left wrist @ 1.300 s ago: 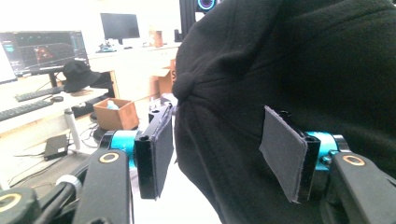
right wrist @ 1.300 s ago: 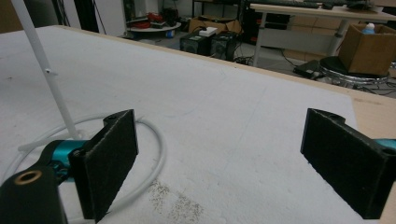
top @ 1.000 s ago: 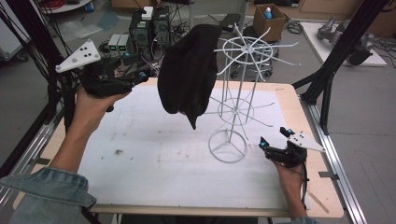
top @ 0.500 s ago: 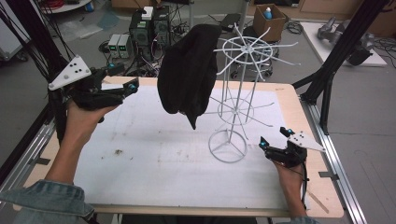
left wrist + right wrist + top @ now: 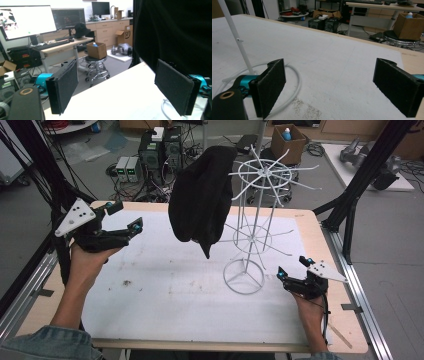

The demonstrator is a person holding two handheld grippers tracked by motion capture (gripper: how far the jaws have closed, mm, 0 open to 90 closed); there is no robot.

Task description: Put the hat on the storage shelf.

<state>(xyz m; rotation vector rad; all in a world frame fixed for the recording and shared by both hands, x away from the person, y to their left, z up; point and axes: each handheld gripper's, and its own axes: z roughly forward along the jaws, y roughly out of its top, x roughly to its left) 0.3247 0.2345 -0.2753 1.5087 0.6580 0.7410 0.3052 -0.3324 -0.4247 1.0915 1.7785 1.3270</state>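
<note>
High view: floppy black cloth [image 5: 200, 195] draped on my spindly white wire rack [image 5: 257, 220].
Both left gripper [image 5: 121, 217] and right gripper [image 5: 294, 270] spread wide, empty; cloth's probably knit.

Both grippers are black with teal accents near the jaws. The left gripper [image 5: 125, 218] carries a pale grey three-cornered plate [image 5: 75, 216] dotted with small holes; the right gripper [image 5: 293, 268] bears a similar one. The jaw pads [image 5: 65, 85] are flat, dark and coarse-textured. A brass-ringed hole [image 5: 226, 95] marks the right gripper's body. The sleeve [image 5: 45, 345] is faded blue denim.
</note>
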